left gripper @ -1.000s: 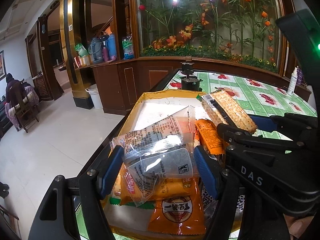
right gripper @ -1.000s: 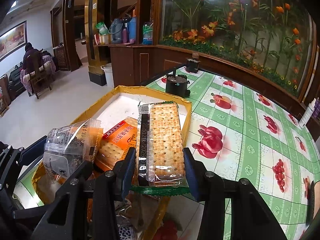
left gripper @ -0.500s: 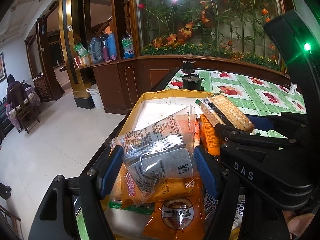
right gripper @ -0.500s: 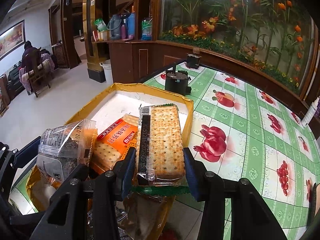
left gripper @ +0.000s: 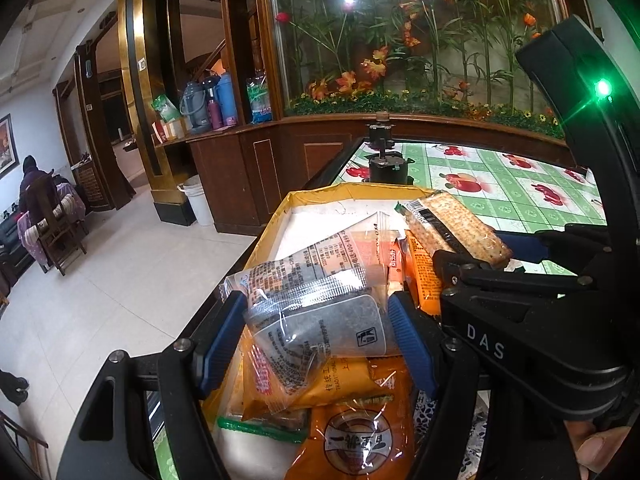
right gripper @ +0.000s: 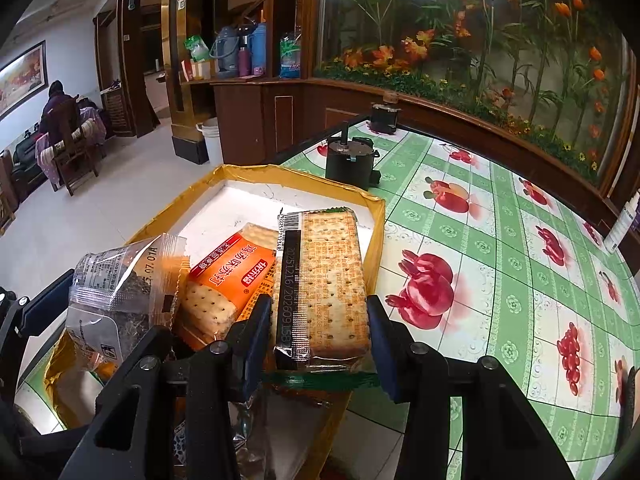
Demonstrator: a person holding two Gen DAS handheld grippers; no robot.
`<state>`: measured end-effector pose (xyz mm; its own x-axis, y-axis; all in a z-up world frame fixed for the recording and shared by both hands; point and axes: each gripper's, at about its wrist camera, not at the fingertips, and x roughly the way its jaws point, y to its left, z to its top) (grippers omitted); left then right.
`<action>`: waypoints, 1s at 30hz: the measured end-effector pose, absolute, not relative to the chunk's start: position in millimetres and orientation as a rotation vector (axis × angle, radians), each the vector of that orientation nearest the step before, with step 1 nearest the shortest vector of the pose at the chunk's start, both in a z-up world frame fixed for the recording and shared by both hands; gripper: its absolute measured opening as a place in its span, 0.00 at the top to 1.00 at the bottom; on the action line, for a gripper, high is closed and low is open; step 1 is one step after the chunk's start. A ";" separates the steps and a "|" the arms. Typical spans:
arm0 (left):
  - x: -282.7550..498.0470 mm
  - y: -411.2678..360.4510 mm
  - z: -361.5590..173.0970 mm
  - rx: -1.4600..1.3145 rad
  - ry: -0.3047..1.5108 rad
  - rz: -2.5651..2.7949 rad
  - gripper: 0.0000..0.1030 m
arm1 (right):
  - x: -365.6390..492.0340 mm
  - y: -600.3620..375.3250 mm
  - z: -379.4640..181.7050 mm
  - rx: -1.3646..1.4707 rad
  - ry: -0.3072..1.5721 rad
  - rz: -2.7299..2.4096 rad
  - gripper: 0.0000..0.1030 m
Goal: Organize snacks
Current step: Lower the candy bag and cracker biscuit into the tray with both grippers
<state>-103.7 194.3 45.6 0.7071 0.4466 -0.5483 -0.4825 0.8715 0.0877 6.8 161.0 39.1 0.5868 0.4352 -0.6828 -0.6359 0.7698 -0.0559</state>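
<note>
My left gripper (left gripper: 316, 332) is shut on a clear and grey printed snack packet (left gripper: 320, 300), held above a yellow-rimmed tray (left gripper: 280, 220). The same packet (right gripper: 120, 288) shows at the left of the right wrist view. My right gripper (right gripper: 318, 336) is shut on a long clear pack of square crackers (right gripper: 324, 280), held over the tray's right rim (right gripper: 376, 232). In the left wrist view that cracker pack (left gripper: 456, 228) sticks out of the right gripper (left gripper: 492, 252). An orange cracker packet (right gripper: 232, 280) lies in the tray between the two held packs. Several orange packets (left gripper: 352, 440) lie below my left gripper.
The tray sits at the near left corner of a table with a green checked fruit-print cloth (right gripper: 500, 260). A black device (right gripper: 350, 160) stands just beyond the tray, another one farther back. A white bottle (right gripper: 624, 224) stands at the far right edge. Tiled floor lies left of the table.
The right gripper with the cracker pack has shifted slightly, showing a little larger in the left wrist view. The left gripper and its packet have kept still. Both grips are unchanged.
</note>
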 end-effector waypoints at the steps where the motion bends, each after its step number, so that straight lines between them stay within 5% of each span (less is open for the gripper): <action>1: -103.9 195.1 46.1 -0.061 0.591 0.519 0.30 | 7.6 161.4 38.7 -0.311 0.703 0.634 0.51; 30: -93.1 201.2 44.0 -0.039 0.573 0.551 0.30 | 13.9 165.3 36.1 -0.306 0.705 0.633 0.51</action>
